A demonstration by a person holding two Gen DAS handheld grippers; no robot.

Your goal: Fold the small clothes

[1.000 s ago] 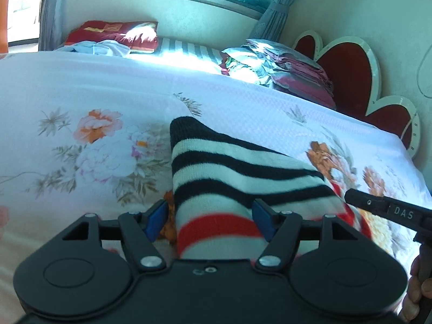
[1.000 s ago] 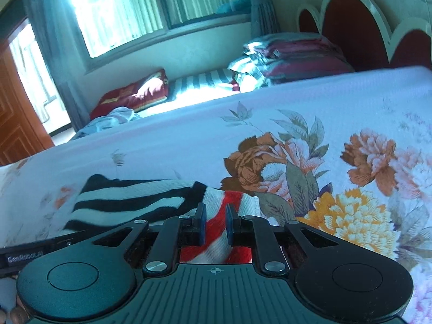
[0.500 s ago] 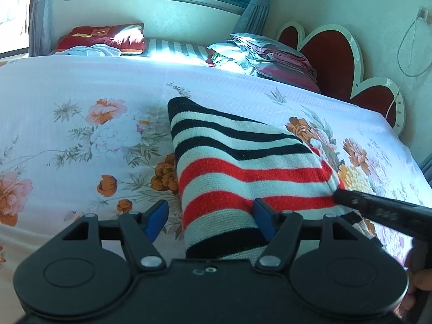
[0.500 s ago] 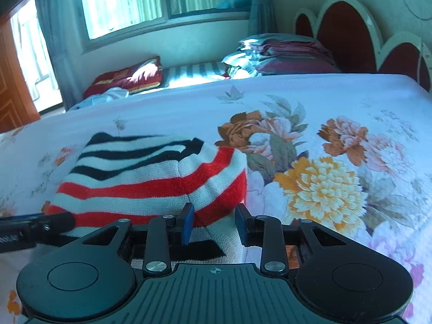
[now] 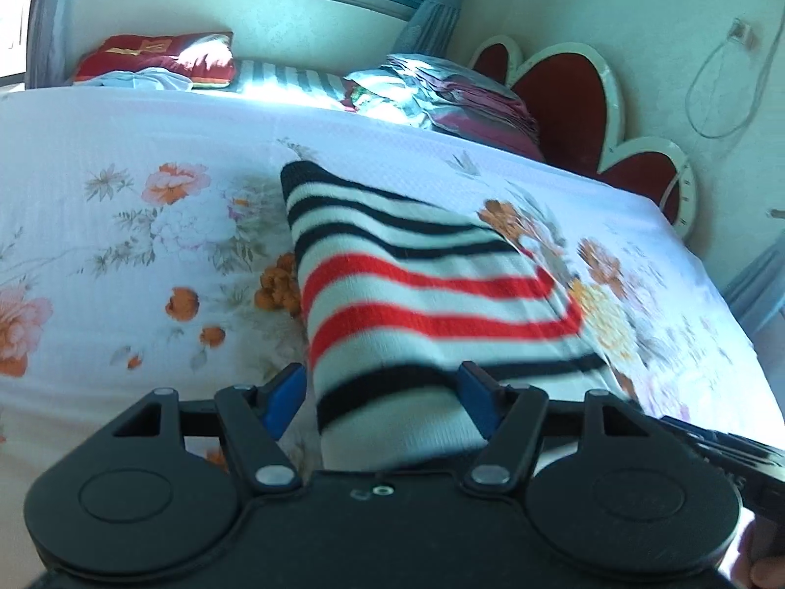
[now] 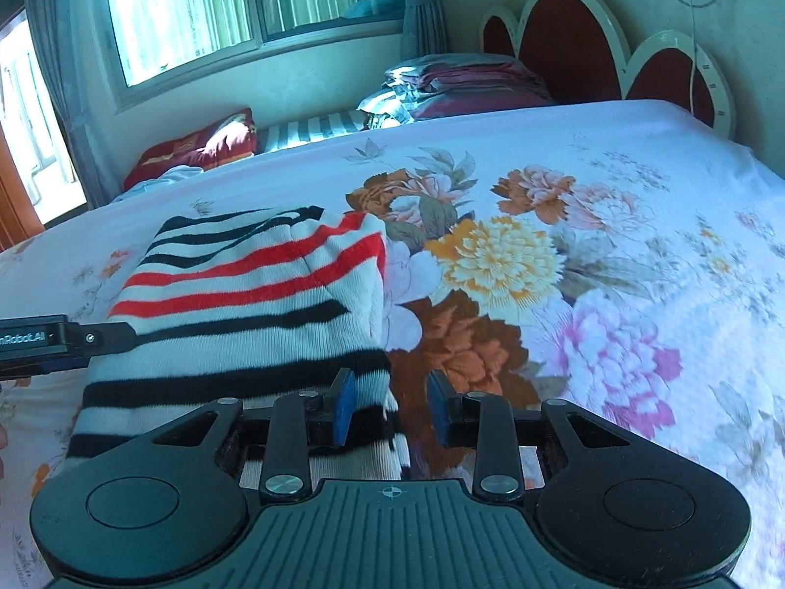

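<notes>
Here the striped knit garment (image 5: 422, 304) lies folded on the bed (image 5: 122, 226), spread over a flowered sheet, its black, white and red bands running across it. In the left wrist view the left hand-held gripper (image 5: 382, 400) stands wide, one blue pad on each side of the garment's near end; the cloth sits between the fingers (image 5: 284, 395) but they do not press it. In the right wrist view the right hand-held gripper (image 6: 392, 405) is parted too, about half way: its left pad lies against the garment's near right corner, while the other pad sits over the bare sheet just beside the cloth. The garment (image 6: 255, 314) fills the left part of that view, with the tip of the left tool coming in from the left edge, touching or just over its left side. At the head of the bed stands a red scalloped headboard (image 6: 564, 44), with a stack of folded bedding (image 6: 461, 83) beside it. A red pillow (image 5: 162, 56) lies under the window (image 6: 235, 5).
</notes>
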